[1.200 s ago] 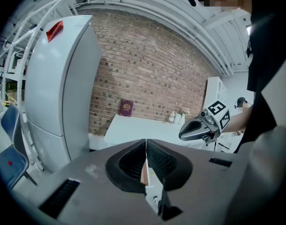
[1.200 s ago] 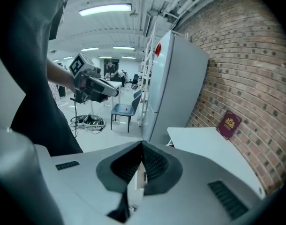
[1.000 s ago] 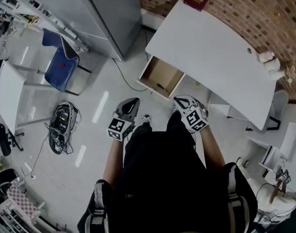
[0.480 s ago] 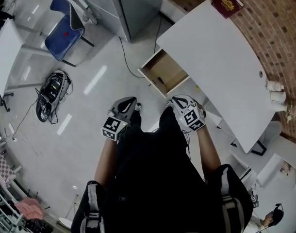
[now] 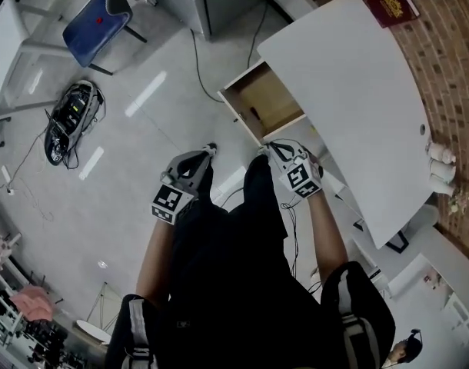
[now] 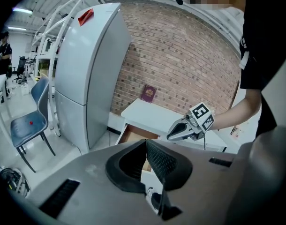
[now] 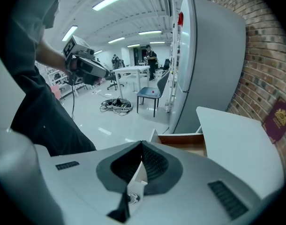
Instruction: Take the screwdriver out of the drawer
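The drawer (image 5: 273, 98) stands pulled open from the white surface (image 5: 350, 83), in the upper middle of the head view. A small dark thing (image 5: 254, 115) lies on its wooden floor near the front panel; whether it is the screwdriver is too small to tell. Both tongs hang just below the drawer in the frame, over the pale floor and apart from it. The left tongs (image 5: 210, 150) are clenched on nothing, their ribbed pads meeting at the tip. The right tongs (image 5: 264, 151) are clenched and empty too, nearer the drawer's front. A red book (image 5: 390, 2) lies at the surface's far end by the brick wall (image 5: 454, 68), and a blue chair (image 5: 92, 33) stands at upper left.
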Demonstrator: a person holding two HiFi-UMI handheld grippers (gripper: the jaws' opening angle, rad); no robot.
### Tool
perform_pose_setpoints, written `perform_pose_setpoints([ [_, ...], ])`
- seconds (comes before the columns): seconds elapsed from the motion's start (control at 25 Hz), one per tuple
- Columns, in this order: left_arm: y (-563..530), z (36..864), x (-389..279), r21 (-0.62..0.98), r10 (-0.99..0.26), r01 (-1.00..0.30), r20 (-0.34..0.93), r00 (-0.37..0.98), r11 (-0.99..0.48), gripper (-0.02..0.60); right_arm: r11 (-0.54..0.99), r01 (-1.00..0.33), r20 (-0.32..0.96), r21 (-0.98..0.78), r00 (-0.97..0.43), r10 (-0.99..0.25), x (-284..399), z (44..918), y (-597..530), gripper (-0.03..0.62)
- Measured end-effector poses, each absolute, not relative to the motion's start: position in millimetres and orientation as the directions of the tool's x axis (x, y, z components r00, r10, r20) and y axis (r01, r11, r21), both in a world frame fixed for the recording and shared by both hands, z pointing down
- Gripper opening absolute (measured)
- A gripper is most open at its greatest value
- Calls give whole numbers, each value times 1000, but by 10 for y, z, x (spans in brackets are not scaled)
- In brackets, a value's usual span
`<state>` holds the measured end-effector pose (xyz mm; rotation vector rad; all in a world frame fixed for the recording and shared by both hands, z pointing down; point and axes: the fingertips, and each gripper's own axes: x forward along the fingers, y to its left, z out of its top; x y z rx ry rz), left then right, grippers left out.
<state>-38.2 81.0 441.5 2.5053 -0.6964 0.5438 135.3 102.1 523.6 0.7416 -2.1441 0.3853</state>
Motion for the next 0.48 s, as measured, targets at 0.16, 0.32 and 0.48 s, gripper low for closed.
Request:
perform_pose_setpoints([
  [0.16, 799, 4599, -362, 334, -330, -534, 507, 796, -777, 17, 791, -611, 783, -38, -510, -356, 1232, 5460, 923, 55],
  [0.32, 742, 4806, -363, 346, -326, -535, 507, 798, -770, 17, 801, -597, 785, -54, -521, -335, 1138, 5681, 836, 55],
  [0.48, 711, 5020, -358, 365, -324, -543, 512, 796, -756, 17, 808, -585, 797, -64, -517, -312, 1139, 5903, 814, 55],
])
